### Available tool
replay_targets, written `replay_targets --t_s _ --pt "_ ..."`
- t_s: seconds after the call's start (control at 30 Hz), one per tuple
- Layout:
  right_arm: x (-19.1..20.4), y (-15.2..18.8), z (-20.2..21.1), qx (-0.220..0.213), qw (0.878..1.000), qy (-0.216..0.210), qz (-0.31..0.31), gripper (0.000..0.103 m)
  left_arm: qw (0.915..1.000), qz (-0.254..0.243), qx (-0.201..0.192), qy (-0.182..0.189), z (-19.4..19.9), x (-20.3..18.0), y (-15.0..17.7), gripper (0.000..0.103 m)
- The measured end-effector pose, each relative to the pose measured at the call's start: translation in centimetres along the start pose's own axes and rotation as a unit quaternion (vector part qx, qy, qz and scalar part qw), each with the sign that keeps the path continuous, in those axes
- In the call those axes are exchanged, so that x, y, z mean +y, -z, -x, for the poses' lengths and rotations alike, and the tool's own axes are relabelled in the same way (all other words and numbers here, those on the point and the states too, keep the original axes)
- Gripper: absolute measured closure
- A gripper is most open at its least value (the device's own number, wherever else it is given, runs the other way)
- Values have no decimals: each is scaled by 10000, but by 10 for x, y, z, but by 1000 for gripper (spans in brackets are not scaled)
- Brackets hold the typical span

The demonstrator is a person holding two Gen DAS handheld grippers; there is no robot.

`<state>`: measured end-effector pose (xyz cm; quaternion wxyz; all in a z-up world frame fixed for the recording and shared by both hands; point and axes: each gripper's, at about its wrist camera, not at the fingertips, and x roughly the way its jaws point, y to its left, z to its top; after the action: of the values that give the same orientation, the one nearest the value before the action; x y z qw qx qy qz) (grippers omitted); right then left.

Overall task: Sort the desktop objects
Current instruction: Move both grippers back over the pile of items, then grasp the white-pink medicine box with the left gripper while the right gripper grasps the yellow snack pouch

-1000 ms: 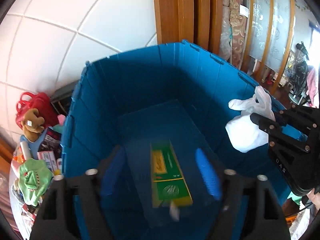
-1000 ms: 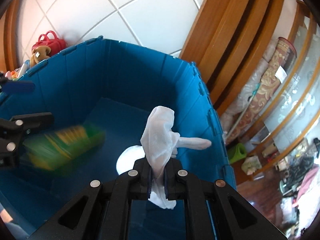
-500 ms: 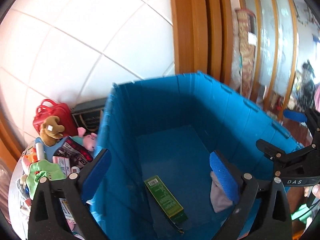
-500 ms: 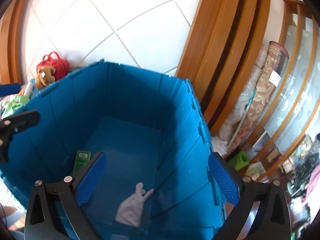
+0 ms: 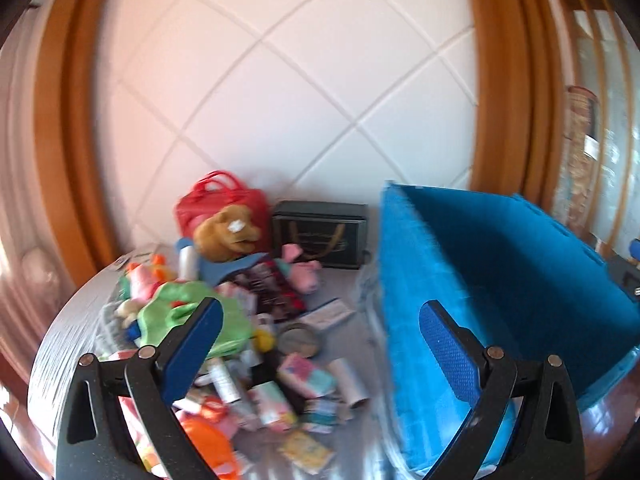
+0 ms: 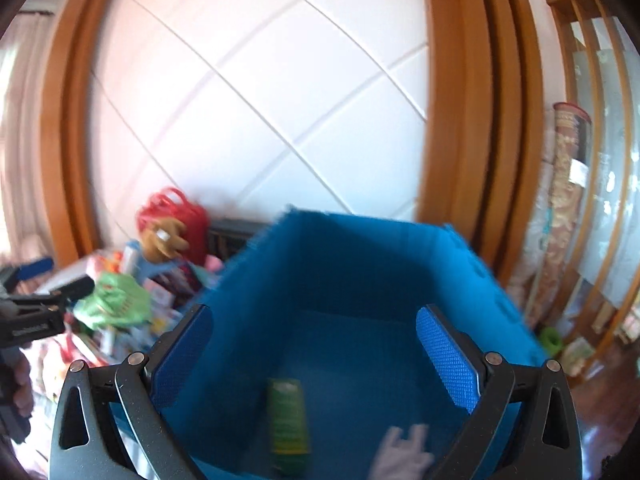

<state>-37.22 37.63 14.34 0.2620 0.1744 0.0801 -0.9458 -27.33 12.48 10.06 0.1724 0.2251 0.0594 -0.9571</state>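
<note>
Left wrist shows both tongs, left (image 5: 320, 336) and right (image 6: 314, 344), wide open and empty; blurred aim risks snagging the bin (image 5: 404, 280) beside the pile (image 5: 248, 344).

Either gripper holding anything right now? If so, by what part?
Nothing held. Left gripper and right gripper are both open and empty; green box and white cloth lie in the blue bin.

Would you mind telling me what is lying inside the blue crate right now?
Inside the blue crate lie a green box and a white cloth on the floor. The near corners are hidden behind the claw fingers.
</note>
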Motion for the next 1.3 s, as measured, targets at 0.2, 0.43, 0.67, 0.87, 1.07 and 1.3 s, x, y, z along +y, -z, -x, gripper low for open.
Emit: replay_targets --t_s 0.2,0.43,0.67,0.87,1.07,1.3 --pt "74 -7 -4 -382 9965 -742 -108 0 9928 359 344 -1087 -9 124 33 3" --pt "163 8 -38 -186 9900 -1391 -163 0 9670 1009 1038 -2096 -22 268 103 3" --pt "239 48 -78 312 9854 -1658 211 0 9424 1423 1600 -2569 -26 335 183 3" --pt "260 112 -124 1284 9793 -1476 518 0 9318 1599 2013 -2563 -55 343 233 27" --pt "247 176 -167 2239 9662 -1124 613 0 9247 1866 2416 -2274 -91 347 263 34" --pt "242 230 -204 2999 9464 -957 720 0 9254 1702 2681 -2070 -105 349 266 85"
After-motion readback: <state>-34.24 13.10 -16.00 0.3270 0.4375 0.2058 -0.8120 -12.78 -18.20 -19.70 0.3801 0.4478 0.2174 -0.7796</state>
